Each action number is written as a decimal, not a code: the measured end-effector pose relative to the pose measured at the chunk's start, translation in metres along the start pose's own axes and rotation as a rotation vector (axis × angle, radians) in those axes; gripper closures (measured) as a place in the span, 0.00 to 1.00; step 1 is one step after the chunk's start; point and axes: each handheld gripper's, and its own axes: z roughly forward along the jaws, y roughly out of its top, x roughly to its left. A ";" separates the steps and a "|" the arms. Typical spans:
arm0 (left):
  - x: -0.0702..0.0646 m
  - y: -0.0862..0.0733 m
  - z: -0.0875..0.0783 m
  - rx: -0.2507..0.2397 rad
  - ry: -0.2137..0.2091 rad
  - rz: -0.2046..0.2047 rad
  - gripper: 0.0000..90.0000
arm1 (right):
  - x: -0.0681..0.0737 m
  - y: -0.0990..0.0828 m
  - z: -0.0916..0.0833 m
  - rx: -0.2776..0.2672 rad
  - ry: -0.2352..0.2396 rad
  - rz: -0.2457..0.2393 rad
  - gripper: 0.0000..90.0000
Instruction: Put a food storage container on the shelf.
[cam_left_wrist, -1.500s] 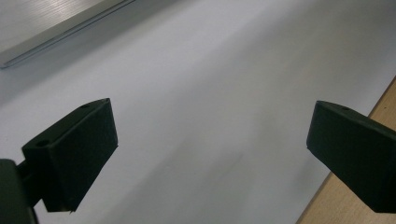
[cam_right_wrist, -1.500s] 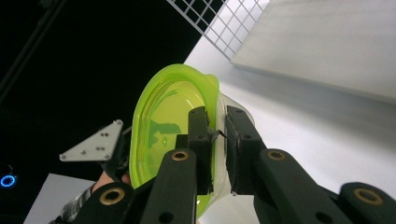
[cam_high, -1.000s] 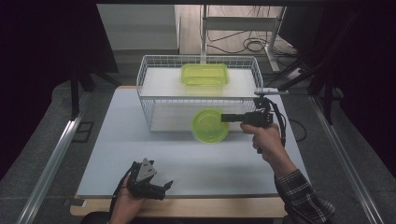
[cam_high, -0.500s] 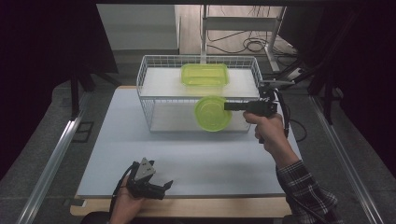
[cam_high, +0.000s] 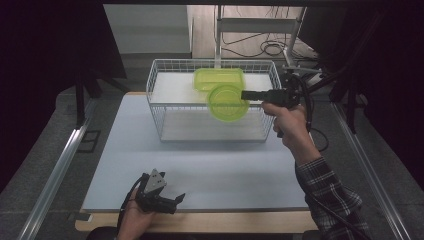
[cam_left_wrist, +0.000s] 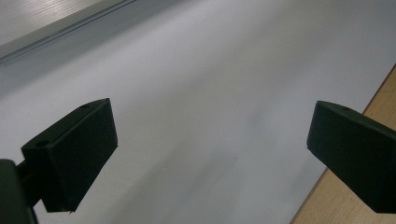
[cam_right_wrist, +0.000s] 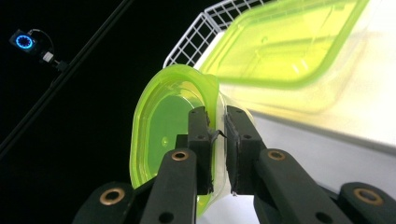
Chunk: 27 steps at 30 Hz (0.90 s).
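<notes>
A round lime-green bowl (cam_high: 228, 102) hangs tilted on edge at the front right of the white wire basket (cam_high: 150, 85), level with its top. My right gripper (cam_high: 245, 95) is shut on the bowl's rim from the right. In the right gripper view its jaws (cam_right_wrist: 217, 130) pinch the wall of the bowl (cam_right_wrist: 163, 121). A rectangular green container (cam_high: 218, 78) lies on the white shelf inside the basket, just behind the bowl, and the same container (cam_right_wrist: 289, 46) looms close ahead. My left gripper (cam_high: 167, 202) rests open near the table's front edge, its jaws (cam_left_wrist: 210, 135) wide apart over bare mat.
A pale mat (cam_high: 210, 165) covers the table, with a wooden edge (cam_left_wrist: 327, 210) at the front. Metal rails (cam_high: 55, 175) run along both sides. Cables (cam_high: 270, 47) and a stand sit behind the basket. The surroundings are dark.
My right gripper has risen and moved back with the bowl, from in front of the basket's lower part up to its top rim. The left gripper has stayed put.
</notes>
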 end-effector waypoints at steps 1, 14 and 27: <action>0.000 0.000 0.000 0.001 0.000 0.000 0.02 | 0.001 0.003 0.000 -0.005 -0.002 -0.001 0.90; -0.001 0.000 0.000 0.008 -0.001 -0.001 0.02 | 0.012 0.033 0.004 -0.056 -0.043 -0.019 0.90; 0.000 0.000 0.000 0.006 -0.002 0.002 0.02 | 0.012 0.055 0.019 -0.117 -0.110 -0.015 0.90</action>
